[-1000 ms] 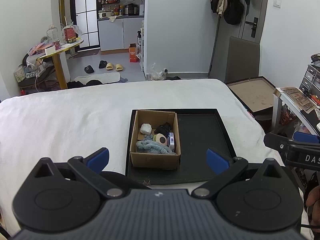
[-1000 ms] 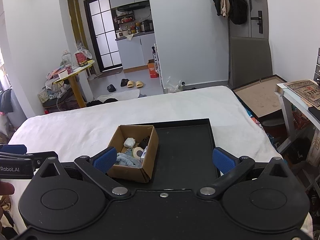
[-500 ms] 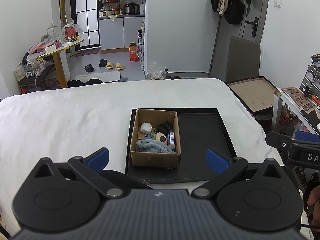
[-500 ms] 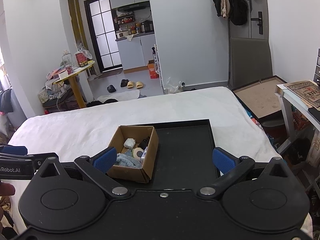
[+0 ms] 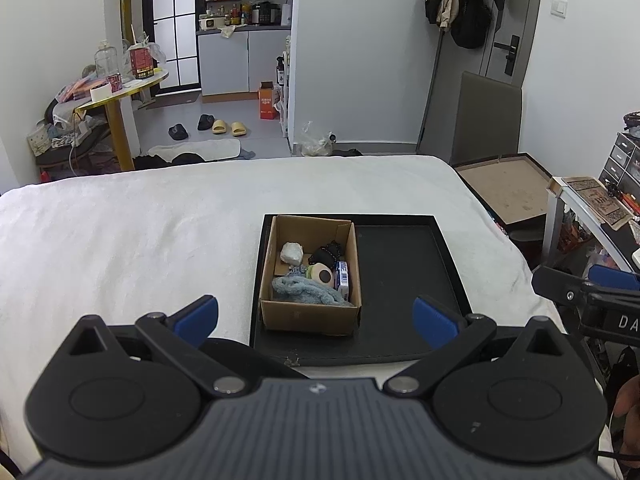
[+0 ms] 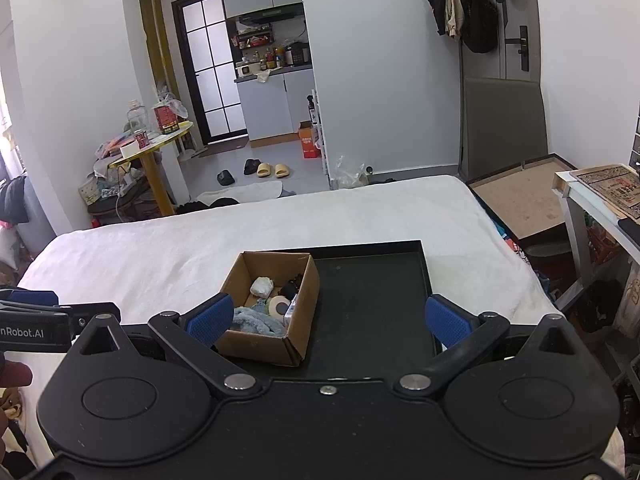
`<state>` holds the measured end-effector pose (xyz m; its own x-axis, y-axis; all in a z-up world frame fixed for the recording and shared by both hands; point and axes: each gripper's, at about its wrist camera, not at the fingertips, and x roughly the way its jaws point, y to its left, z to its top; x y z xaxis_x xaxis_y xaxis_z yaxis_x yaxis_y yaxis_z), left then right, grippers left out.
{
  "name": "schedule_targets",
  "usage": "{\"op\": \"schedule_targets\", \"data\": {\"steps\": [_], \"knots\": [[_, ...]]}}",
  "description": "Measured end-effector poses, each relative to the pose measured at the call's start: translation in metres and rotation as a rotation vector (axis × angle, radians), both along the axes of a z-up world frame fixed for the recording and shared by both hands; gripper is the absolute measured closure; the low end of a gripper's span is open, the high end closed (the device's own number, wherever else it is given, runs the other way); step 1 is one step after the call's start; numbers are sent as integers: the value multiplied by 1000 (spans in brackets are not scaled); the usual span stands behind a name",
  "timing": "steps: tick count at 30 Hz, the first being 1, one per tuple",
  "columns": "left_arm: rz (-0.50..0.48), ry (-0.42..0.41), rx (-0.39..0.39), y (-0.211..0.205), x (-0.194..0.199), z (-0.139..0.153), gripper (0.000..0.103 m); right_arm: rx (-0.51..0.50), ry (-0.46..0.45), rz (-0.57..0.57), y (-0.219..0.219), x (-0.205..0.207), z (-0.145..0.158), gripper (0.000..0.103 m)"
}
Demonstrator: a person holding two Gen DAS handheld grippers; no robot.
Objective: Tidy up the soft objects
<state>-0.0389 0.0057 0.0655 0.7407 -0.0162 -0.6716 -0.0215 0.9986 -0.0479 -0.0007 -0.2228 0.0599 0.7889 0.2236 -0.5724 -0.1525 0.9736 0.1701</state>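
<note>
An open cardboard box [image 5: 310, 312] stands in the left half of a black tray [image 5: 400, 272] on the white bed. It holds a blue fuzzy cloth [image 5: 304, 292], a white wad [image 5: 292, 253], a black soft item [image 5: 326, 256], a round plush [image 5: 322, 274] and a small blue-white carton [image 5: 343, 278]. The box [image 6: 272, 340] and tray [image 6: 372, 292] also show in the right wrist view. My left gripper [image 5: 316, 318] is open and empty, in front of the box. My right gripper [image 6: 328, 318] is open and empty, near the tray's front edge.
The white bed [image 5: 140, 240] spreads left and behind the tray. A side desk [image 5: 592, 204] stands right of the bed. A flat cardboard-backed frame [image 5: 508, 188] leans on the floor at the right. A yellow round table [image 5: 120, 92] stands beyond the bed.
Both grippers stay open and almost still; the view has barely shifted.
</note>
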Motion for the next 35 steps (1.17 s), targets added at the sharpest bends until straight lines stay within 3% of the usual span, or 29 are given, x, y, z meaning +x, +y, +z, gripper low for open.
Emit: {"op": "schedule_targets", "data": {"steps": [35], "knots": [[-8, 8, -13, -2, 2, -1, 0, 4, 0, -2, -3, 2, 5, 0]]}}
